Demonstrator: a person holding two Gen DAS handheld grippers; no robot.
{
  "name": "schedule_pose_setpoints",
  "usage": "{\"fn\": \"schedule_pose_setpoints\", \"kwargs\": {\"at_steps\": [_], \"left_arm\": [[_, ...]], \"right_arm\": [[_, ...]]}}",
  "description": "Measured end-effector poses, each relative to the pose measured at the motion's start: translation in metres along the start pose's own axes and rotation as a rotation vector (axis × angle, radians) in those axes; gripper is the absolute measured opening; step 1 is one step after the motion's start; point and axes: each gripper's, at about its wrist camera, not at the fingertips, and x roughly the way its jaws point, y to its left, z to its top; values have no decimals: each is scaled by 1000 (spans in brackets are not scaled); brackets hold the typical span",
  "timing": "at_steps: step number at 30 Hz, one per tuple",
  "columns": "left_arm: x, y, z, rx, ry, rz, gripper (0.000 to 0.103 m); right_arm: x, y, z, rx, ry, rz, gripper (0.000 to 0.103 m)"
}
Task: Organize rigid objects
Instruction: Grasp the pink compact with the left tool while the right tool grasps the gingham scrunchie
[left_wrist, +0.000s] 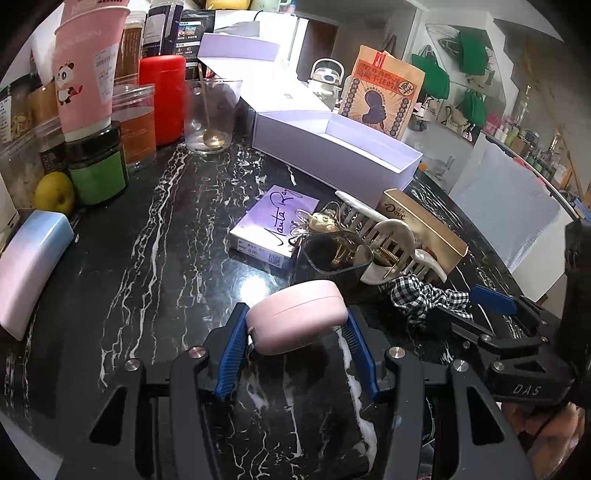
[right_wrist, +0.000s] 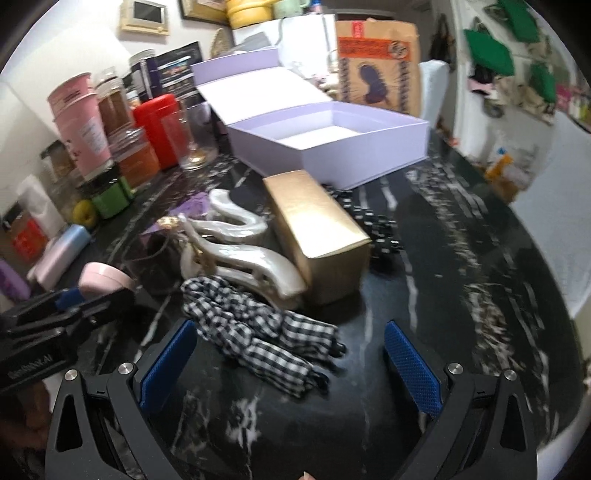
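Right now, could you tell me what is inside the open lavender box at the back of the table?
The lavender box shows only a bare white floor; nothing is packed in it. Its near wall hides the front strip of the floor.

Both wrist cameras look steeply down from close above the black white-veined marble desk (left_wrist: 155, 236), facing the open lilac cardboard box (left_wrist: 343, 147). The left view sits left of the right one; both share that box (right_wrist: 332, 144).
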Motion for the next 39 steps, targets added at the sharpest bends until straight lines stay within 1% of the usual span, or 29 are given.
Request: {"fn": "schedule_pose_setpoints", "kwargs": {"at_steps": [5, 6, 7, 9, 11, 17, 18, 22, 26, 27, 28, 29, 30, 38, 39], "left_arm": [[4, -3, -2, 8, 9, -1, 52], [4, -4, -2, 11, 9, 1, 52], [5, -5, -2, 13, 8, 1, 52], [5, -6, -3, 15, 6, 3, 52], [5, -6, -3, 18, 6, 5, 52], [5, -6, -3, 21, 4, 8, 52], [5, -6, -2, 23, 3, 9, 52], [5, -5, -2, 25, 4, 8, 52], [5, -3, -2, 20, 7, 0, 52], [5, -4, -2, 20, 7, 0, 52], [5, -4, -2, 23, 7, 0, 52], [5, -4, -2, 27, 6, 2, 52], [5, -5, -1, 29, 6, 3, 52], [6, -5, -1, 32, 4, 2, 52], [6, -5, -1, 32, 3, 3, 52]], "right_arm": [[5, 0, -2, -19, -12, 42, 103], [4, 0, -3, -18, -22, 53, 99], [2, 0, -4, -17, -30, 66, 89], [0, 0, -7, -24, -31, 76, 76], [-2, 1, -8, -33, -26, 81, 71], [-11, 6, -16, -66, -26, 76, 48], [-13, 7, -17, -72, -28, 70, 38], [-17, 10, -20, -78, -15, 79, 34], [-19, 16, -23, -122, 13, 116, 35], [-18, 18, -22, -135, 15, 116, 42], [-17, 21, -22, -151, 10, 113, 54], [-16, 23, -21, -160, 6, 109, 59], [-14, 25, -20, -171, 5, 105, 61], [2, 31, -11, -215, 19, 108, 61], [2, 32, -12, -219, 19, 106, 56]]}}
